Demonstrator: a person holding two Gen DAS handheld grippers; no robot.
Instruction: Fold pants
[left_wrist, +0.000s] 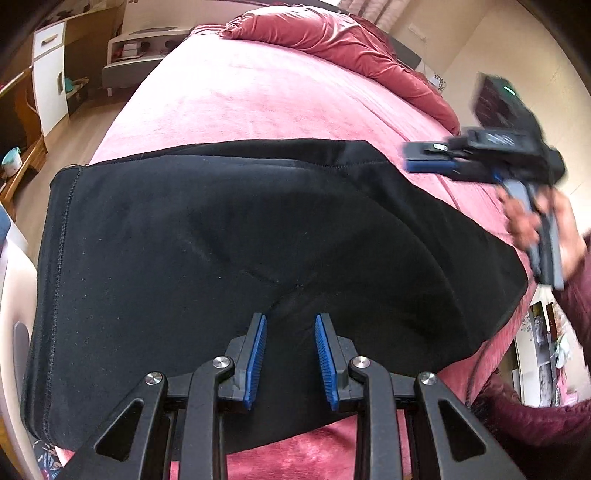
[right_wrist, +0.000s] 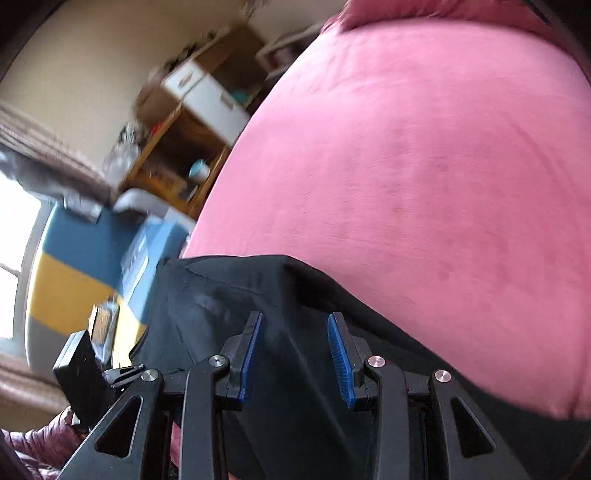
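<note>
Black pants (left_wrist: 229, 251) lie folded flat across the near end of the pink bed (left_wrist: 258, 99). Left tool (left_wrist: 290, 360) open, empty, just above the fabric; right tool (right_wrist: 295, 360) also open, over the pants' far edge. Risk: a one-layer pinch w/ either tool could drag the stack & undo the fold; soft cloth slips. Containers: none w/ visible contents near the pants.

left gripper (left_wrist: 290, 360) agape, right gripper (right_wrist: 295, 363) agape
</note>
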